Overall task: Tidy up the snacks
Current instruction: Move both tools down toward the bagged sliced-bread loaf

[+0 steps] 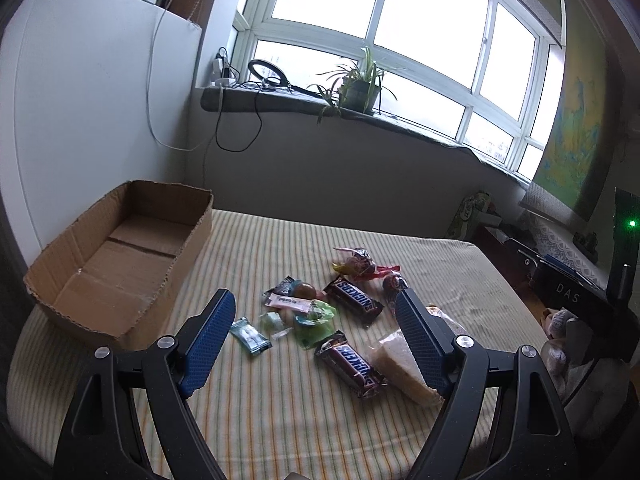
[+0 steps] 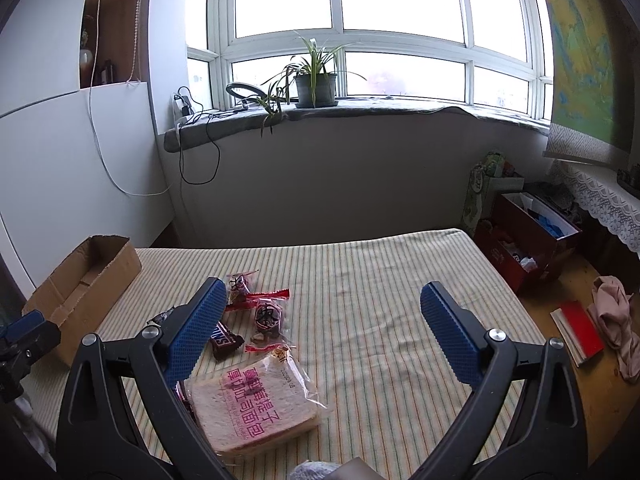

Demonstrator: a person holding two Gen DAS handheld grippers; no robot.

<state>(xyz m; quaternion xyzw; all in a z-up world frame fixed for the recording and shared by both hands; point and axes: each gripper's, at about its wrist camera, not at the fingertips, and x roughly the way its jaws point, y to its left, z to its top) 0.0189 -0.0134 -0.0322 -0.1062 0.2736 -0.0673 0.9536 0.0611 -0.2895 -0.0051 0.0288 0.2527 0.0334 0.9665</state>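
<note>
Hovering above a bed covered in a cream sheet with thin green and orange stripes [image 1: 280,408], the left gripper [image 1: 316,312] has its blue-padded fingers spread wide and holds nothing. Between and beyond those fingers a loose cluster of snacks lies on the sheet. Nearest is a brown Snickers bar [image 1: 351,364], with a clear-wrapped slice of white bread [image 1: 400,364] touching its right side. A second brown Snickers bar [image 1: 354,300] lies farther back, beside a crumpled green wrapper [image 1: 314,322]. A small teal packet [image 1: 250,336] lies to the left near the left finger, and a pink and white sachet [image 1: 286,302] sits behind the green wrapper. At the far edge of the cluster is a clear bag of sweets with red ends [image 1: 360,266]. An open brown cardboard box [image 1: 120,256] stands at the left side of the bed, apart from the snacks, and looks bare inside.

From the right wrist view, the right gripper [image 2: 322,296] is also wide apart and carries nothing. The bread slice [image 2: 256,404], printed with pink characters, lies just beside its left finger. The cardboard box [image 2: 84,284] is at far left. A potted green plant [image 2: 316,80] stands on the grey windowsill [image 2: 400,106].
</note>
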